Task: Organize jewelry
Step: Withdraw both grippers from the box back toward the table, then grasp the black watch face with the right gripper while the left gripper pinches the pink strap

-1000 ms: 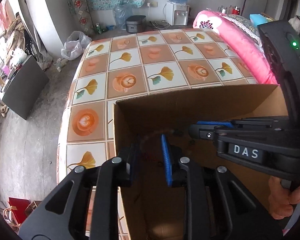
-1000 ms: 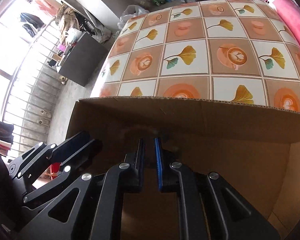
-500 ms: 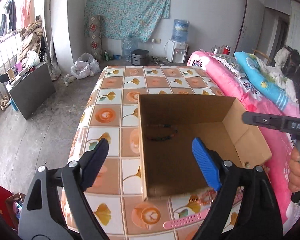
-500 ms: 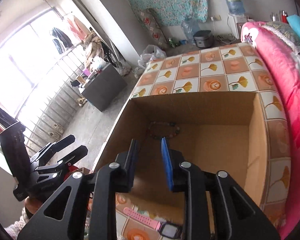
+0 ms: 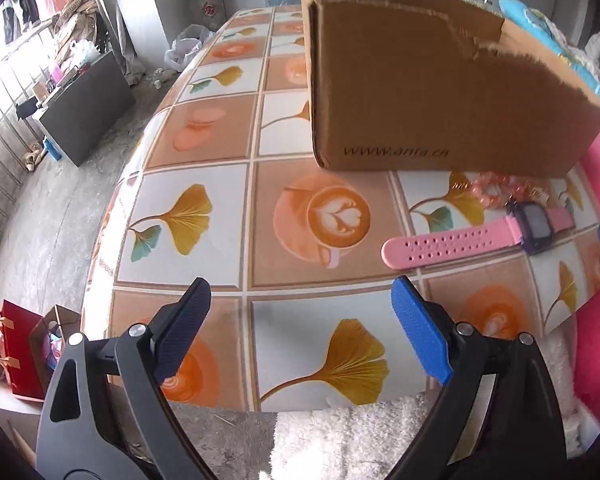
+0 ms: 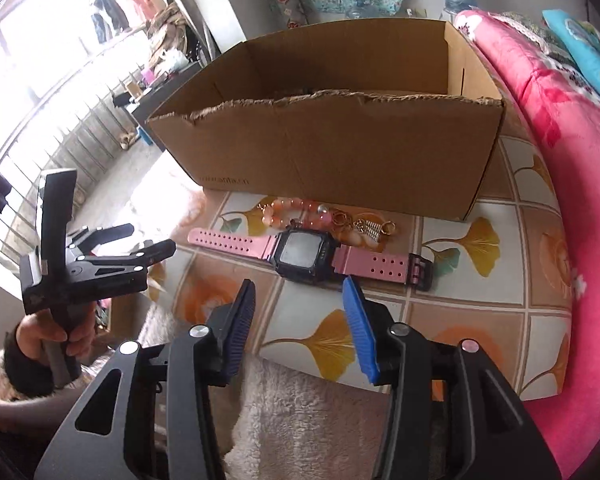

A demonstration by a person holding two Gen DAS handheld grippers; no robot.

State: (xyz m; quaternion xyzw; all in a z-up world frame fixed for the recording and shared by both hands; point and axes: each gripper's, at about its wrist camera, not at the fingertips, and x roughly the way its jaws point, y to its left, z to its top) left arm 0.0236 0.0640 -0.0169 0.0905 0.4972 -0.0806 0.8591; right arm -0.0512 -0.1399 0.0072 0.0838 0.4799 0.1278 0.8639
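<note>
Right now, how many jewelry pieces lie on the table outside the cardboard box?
3: pink watch in front of the box; peach bead bracelet and gold trinket cluster between them. Others may hide inside.

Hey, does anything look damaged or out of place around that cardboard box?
Yes. The cardboard box has a ragged, torn top edge on its near wall. A pink watch and peach bead bracelet lie outside it on the tablecloth.

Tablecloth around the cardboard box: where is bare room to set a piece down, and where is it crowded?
Bare: the tablecloth left of the cardboard box and the near tiles left of the pink watch. Crowded: the strip along the box's near wall, where the watch, the peach bead bracelet and the gold earrings lie close together.
</note>
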